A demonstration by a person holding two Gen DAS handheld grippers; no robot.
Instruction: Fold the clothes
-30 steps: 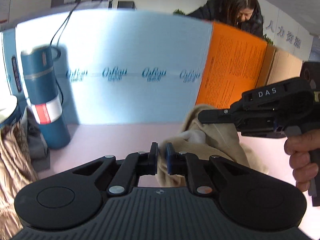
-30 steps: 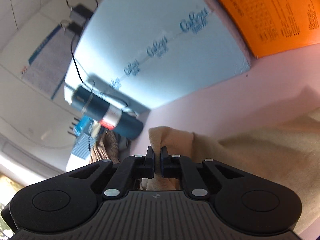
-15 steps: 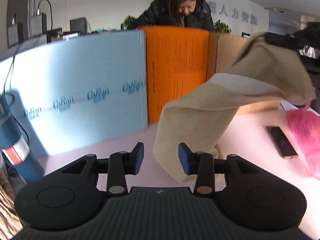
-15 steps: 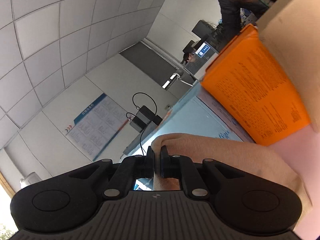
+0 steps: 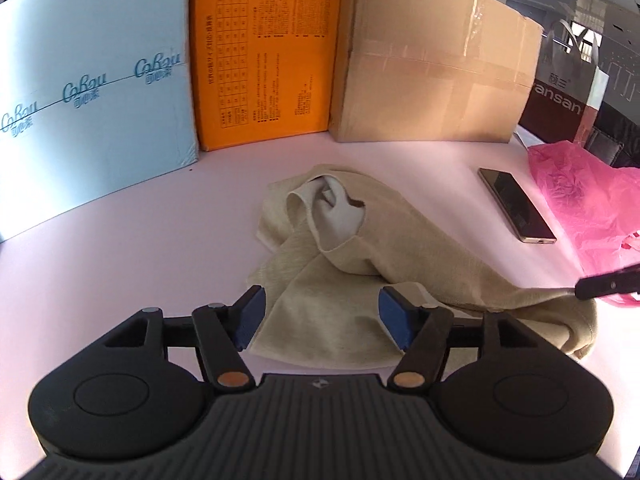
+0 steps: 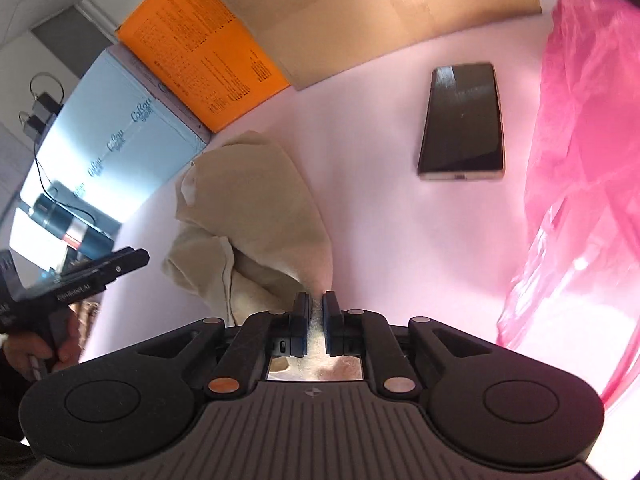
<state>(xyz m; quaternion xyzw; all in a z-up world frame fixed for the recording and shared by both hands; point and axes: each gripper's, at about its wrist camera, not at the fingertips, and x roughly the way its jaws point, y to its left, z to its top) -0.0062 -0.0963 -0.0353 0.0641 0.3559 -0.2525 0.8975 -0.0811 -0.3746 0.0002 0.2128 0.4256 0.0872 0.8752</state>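
Observation:
A beige garment (image 5: 360,248) lies crumpled on the pink table (image 5: 120,264), its pale lining showing at the neck opening. My left gripper (image 5: 320,316) hovers low over its near edge; the jaws are opening wide, with cloth below and between them but the pads not pressing on it. My right gripper (image 6: 316,312) pinches a corner of the garment (image 6: 256,200) at the right; its jaws are easing open a little, with cloth still between the pads. In the left wrist view the right gripper's tip (image 5: 600,286) pulls that corner taut.
A phone (image 5: 516,204) lies right of the garment, beside a pink plastic bag (image 5: 592,200). A blue box (image 5: 92,92), an orange box (image 5: 260,52) and a cardboard box (image 5: 432,60) wall the far edge. A blue flask (image 6: 68,228) stands far left.
The left gripper has let go of the garment, opened wide and dropped towards the table. The right gripper carried its corner over to the right and down; the garment now lies spread on the table.

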